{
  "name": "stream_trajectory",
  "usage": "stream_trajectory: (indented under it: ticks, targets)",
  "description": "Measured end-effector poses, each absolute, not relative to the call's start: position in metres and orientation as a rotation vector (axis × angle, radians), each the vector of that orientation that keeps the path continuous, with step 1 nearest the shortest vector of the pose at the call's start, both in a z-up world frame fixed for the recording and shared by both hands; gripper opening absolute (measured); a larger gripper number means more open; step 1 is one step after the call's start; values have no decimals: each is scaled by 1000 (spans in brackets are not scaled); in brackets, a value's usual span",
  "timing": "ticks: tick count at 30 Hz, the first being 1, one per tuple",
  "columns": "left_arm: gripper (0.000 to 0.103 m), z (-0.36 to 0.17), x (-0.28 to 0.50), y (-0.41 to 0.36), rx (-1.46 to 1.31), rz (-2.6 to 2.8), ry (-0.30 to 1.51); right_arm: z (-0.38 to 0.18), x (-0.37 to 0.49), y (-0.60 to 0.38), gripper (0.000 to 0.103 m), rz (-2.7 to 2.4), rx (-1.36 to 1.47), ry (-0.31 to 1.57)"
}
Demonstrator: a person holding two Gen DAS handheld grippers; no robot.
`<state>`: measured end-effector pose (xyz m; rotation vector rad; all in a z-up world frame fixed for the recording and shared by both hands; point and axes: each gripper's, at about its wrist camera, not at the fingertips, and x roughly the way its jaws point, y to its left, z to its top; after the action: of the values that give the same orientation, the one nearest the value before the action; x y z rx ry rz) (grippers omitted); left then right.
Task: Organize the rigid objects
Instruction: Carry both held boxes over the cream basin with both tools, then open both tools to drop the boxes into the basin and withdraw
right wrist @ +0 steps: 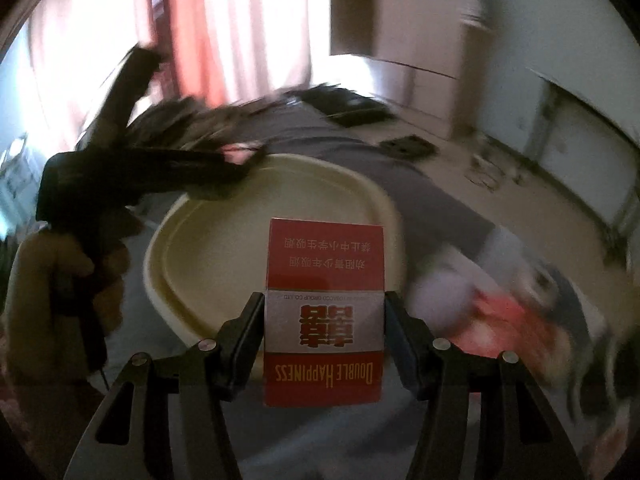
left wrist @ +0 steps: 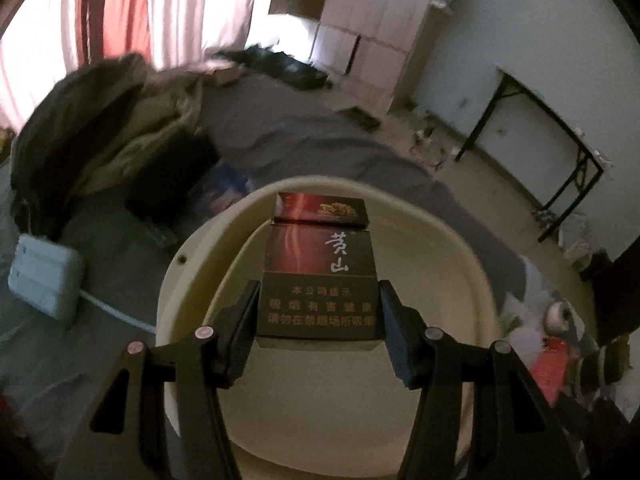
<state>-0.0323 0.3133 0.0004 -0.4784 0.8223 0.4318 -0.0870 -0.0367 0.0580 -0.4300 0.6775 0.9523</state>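
My left gripper point(left wrist: 318, 300) is shut on a dark red and black cigarette pack point(left wrist: 318, 264), both pads pressed against its sides. The pack hangs over a cream plastic basin point(left wrist: 432, 248) that sits on a grey bed sheet. My right gripper point(right wrist: 324, 312) is shut on a red and white cigarette pack point(right wrist: 324, 312) printed upside down with "Double Happiness". That pack hovers at the near right rim of the same cream basin point(right wrist: 208, 280). In the right wrist view a hand holding the left gripper point(right wrist: 132, 176) reaches in over the basin's far left rim.
A white charger brick point(left wrist: 44, 276) with its cable lies on the sheet to the left. Crumpled clothes point(left wrist: 100, 120) and a black flat item point(left wrist: 168, 176) lie behind the basin. Red and white clutter point(left wrist: 552, 364) sits at the right. A black folding table point(left wrist: 560, 168) stands by the wall.
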Motion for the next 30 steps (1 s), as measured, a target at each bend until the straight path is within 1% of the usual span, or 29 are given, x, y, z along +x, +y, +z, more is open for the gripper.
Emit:
stream_trajectory:
  ticks: [5, 10, 20, 21, 22, 23, 24, 26, 27, 28, 29, 30]
  targets:
    - [58, -16, -30, 320, -523, 417, 863, 36, -70, 35, 57, 946, -582, 732]
    - [58, -26, -24, 323, -548, 413, 892, 16, -62, 69, 57, 934, -653, 778]
    - [59, -45, -18, 333, -632, 427, 919, -11, -43, 99, 56, 960, -609, 832]
    - [62, -44, -19, 334, -639, 434, 911, -12, -40, 100, 56, 967, -596, 840]
    - [66, -40, -22, 336, -645, 442, 894, -13, -39, 100, 59, 969, -584, 851]
    - [67, -33, -26, 337, -659, 434, 855, -12, -41, 98, 64, 961, -575, 855]
    - [69, -23, -34, 338, -689, 407, 778, -7, -42, 94, 67, 956, -567, 847]
    - [83, -4, -45, 336, -725, 347, 661, 15, -50, 74, 72, 970, -525, 793]
    - [95, 6, -50, 330, -735, 298, 605, 26, -54, 60, 76, 969, -500, 769]
    - [103, 13, -51, 323, -731, 262, 578, 40, -55, 40, 87, 951, -461, 741]
    - [103, 23, -47, 308, -707, 195, 563, 55, -56, 12, 98, 909, -402, 702]
    - [103, 27, -42, 296, -685, 150, 570, 66, -55, -15, 103, 861, -350, 669]
